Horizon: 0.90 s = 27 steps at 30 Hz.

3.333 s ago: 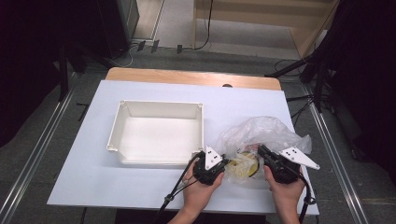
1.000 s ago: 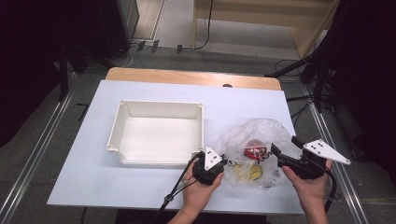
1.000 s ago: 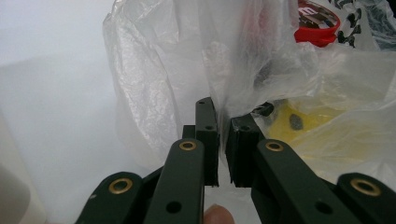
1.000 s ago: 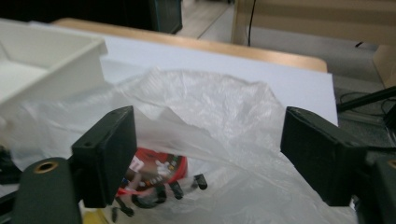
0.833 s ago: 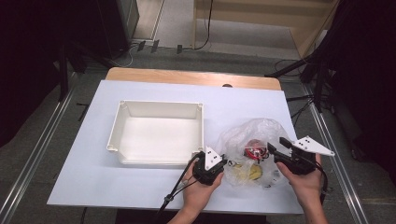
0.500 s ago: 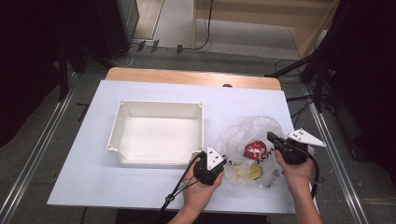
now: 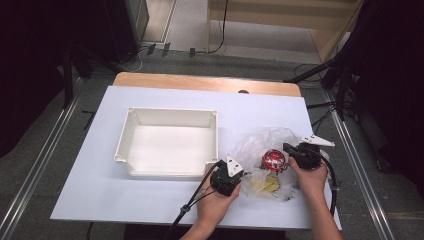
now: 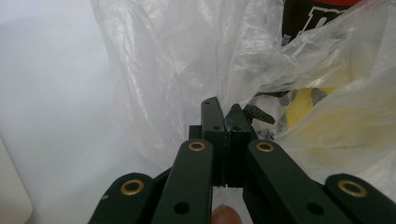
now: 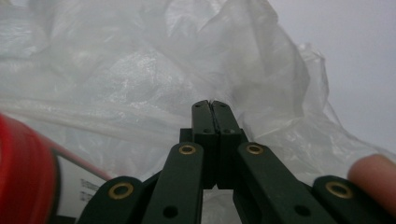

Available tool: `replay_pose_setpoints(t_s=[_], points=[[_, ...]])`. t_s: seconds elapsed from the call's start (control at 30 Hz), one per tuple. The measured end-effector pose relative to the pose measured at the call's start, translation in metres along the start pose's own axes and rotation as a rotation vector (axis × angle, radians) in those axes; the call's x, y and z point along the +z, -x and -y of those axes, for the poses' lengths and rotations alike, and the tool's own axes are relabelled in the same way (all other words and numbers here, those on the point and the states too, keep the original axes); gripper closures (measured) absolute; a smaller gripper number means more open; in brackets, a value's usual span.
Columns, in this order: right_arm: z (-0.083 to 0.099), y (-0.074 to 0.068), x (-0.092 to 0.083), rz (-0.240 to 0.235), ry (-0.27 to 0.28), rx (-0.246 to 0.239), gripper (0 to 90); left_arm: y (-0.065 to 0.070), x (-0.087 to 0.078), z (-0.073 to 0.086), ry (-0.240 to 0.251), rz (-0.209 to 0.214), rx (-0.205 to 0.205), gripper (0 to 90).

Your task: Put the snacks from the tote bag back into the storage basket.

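Nearest the person, the left gripper sits at the front edge of the white table, its jaws pressed together on a fold of the clear plastic bag; in the left gripper view the two black tips meet with the thin film pinched between them. Just beyond those tips, through the plastic, lies something yellow, and in the high view this yellow thing rests low in the bag, between the two hands. Its shape and long axis are too blurred by the film to tell.

Slightly farther off, the right gripper holds the bag's right side, its jaws likewise closed on the plastic, as the right gripper view shows. A red-topped round container stands in the bag just left of that gripper, its top facing up.

Beyond and to the left, well apart from the bag, a white tray lies with its long side running across the table.
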State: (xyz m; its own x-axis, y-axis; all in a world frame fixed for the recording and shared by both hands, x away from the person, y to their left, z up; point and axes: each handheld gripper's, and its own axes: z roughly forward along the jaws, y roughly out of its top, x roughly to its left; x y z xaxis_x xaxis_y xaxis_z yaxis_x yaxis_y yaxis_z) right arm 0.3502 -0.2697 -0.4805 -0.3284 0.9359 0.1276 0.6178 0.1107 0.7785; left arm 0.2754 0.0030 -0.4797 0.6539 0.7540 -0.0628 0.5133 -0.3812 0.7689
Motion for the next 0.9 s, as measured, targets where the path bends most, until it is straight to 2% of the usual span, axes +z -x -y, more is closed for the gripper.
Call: replay_pose_setpoints(t_s=[0.07, 0.17, 0.23, 0.3, 0.37, 0.5, 0.53, 0.6, 0.67, 0.77, 0.9], points=[[0.001, 0.002, 0.0, 0.02, -0.007, 0.016, 90.0, 0.001, 0.001, 0.0, -0.009, -0.003, -0.001, 90.0], [0.003, 0.005, 0.001, 0.087, -0.061, 0.016, 90.0, 0.003, 0.002, 0.0, -0.026, -0.024, 0.023, 90.0], [0.005, 0.008, -0.002, 0.098, -0.058, 0.046, 89.7, 0.006, 0.002, 0.0, -0.03, -0.041, 0.041, 90.0], [0.006, 0.011, -0.009, 0.079, -0.021, 0.073, 84.8, 0.005, 0.002, 0.0, -0.028, -0.038, 0.036, 90.0], [0.007, 0.012, -0.019, 0.036, 0.036, 0.104, 77.9, 0.003, 0.002, 0.0, -0.026, -0.028, 0.019, 88.5], [0.01, 0.002, -0.051, -0.041, 0.148, 0.126, 72.0, 0.005, 0.0, 0.0, -0.011, -0.035, 0.035, 87.4], [0.013, -0.003, -0.061, -0.068, 0.174, 0.116, 71.9, 0.005, 0.0, 0.0, -0.005, -0.035, 0.037, 87.3], [0.019, -0.011, -0.071, -0.069, 0.186, 0.091, 72.7, 0.005, -0.001, 0.001, 0.004, -0.033, 0.037, 87.2], [0.029, -0.019, -0.077, -0.076, 0.157, 0.062, 73.6, 0.004, -0.002, 0.001, 0.01, -0.028, 0.032, 87.0], [0.04, -0.018, -0.072, -0.093, 0.074, 0.077, 75.3, 0.004, -0.002, 0.001, 0.016, -0.028, 0.03, 86.8], [0.053, -0.016, -0.061, -0.041, -0.045, 0.067, 78.7, 0.004, -0.003, 0.002, 0.028, -0.028, 0.025, 86.5]])
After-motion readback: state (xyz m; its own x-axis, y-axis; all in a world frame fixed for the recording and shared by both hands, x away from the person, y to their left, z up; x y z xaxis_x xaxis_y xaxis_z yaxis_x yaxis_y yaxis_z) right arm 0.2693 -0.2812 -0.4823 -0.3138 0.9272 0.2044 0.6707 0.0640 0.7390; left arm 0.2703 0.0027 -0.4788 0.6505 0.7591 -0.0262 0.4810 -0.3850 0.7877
